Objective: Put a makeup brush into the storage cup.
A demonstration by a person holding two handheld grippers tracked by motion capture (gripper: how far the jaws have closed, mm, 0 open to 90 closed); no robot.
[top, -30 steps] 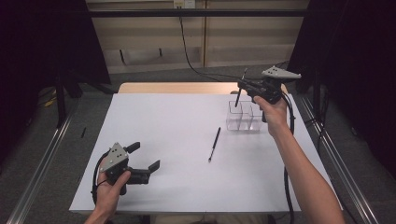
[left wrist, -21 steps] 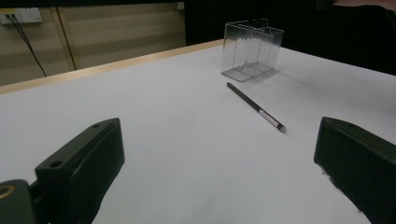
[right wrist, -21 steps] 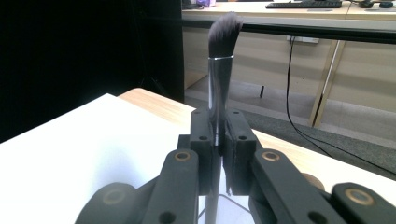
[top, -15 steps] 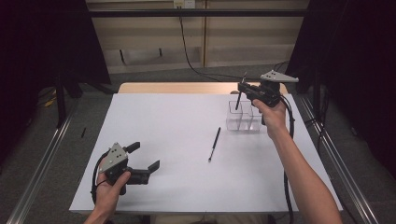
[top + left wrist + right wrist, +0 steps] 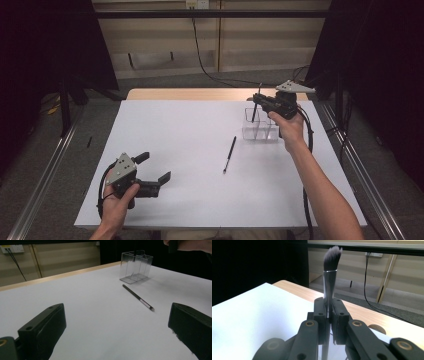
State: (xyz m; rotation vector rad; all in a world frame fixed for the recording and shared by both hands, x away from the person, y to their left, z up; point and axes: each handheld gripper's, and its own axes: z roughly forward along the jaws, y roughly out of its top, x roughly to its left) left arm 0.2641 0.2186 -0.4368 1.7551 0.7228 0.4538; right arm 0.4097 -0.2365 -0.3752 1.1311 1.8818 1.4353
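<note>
Inspection of the white surface (image 5: 190,150) finds two hand-held grippers at work, one in each of the person's hands.

Right hand-held gripper (image 5: 258,99): raised over the far right part of the surface, directly above a clear plastic box (image 5: 260,127) with dividers inside. Its jaws are pressed together on the handle of a makeup brush (image 5: 330,277). In the right gripper view the brush stands upright between the jaws, silver collar and dark bristles above them, bristle tips pale. From the high view the brush (image 5: 256,106) hangs with its lower end at the box's left compartment — whether the end is already inside or just above the rim cannot be told.

Left hand-held gripper (image 5: 155,167): low over the near left corner of the surface, well apart from the box. Its jaws stand wide apart with nothing between them; the left gripper view shows bare white surface in the gap.

Loose item: a thin dark pencil (image 5: 229,154) lies flat on the surface between the two grippers, near the box on its near-left side but not touching it. In the left gripper view the pencil (image 5: 138,297) lies at a slant, with a pale band near its closer tip, and the box (image 5: 136,266) stands beyond it.
</note>
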